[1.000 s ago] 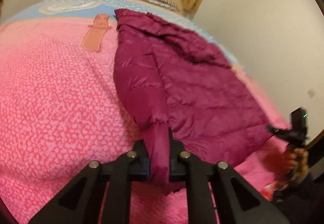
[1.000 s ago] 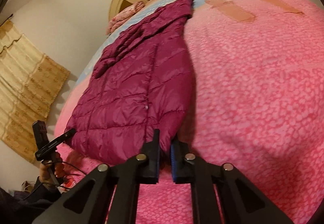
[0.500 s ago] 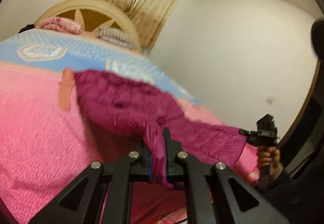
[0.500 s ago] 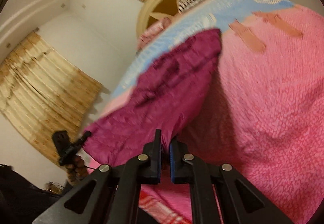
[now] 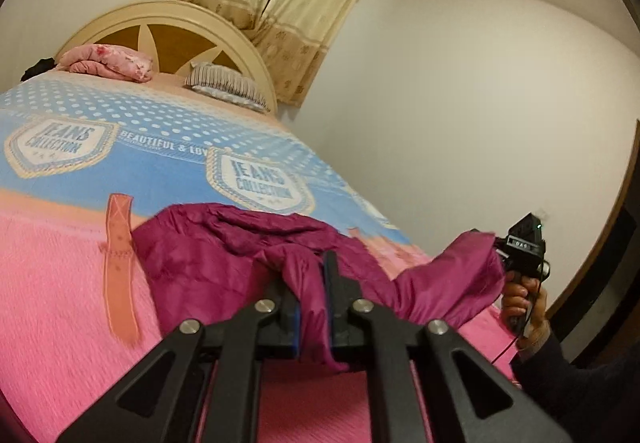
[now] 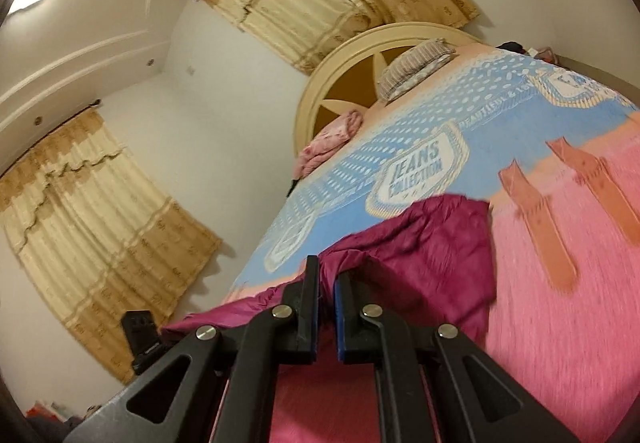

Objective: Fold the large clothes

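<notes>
1. The left gripper [image 5: 311,283] is pinching a fold of the magenta down jacket [image 5: 208,255], its jaws having just been opening slightly.
2. The right gripper [image 6: 327,283] is clamping the jacket's other edge.
3. The jacket is draping between them above the pink bed [image 5: 52,283].

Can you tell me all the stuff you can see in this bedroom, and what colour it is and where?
jacket: one, magenta, puffy, near end lifted off the bed, far end resting on it
bedspread: one, pink near, blue with badge prints farther off, covering the bed
headboard: one, cream and brown, rounded, at the far end
folded blanket: one, pink, by the headboard
pillow: one, striped grey, by the headboard
curtains: two sets, beige, on two walls
left gripper: one, black, shut on the jacket's hem
right gripper: one, black, shut on the jacket's hem
hand: one, holding the right gripper's handle
</notes>
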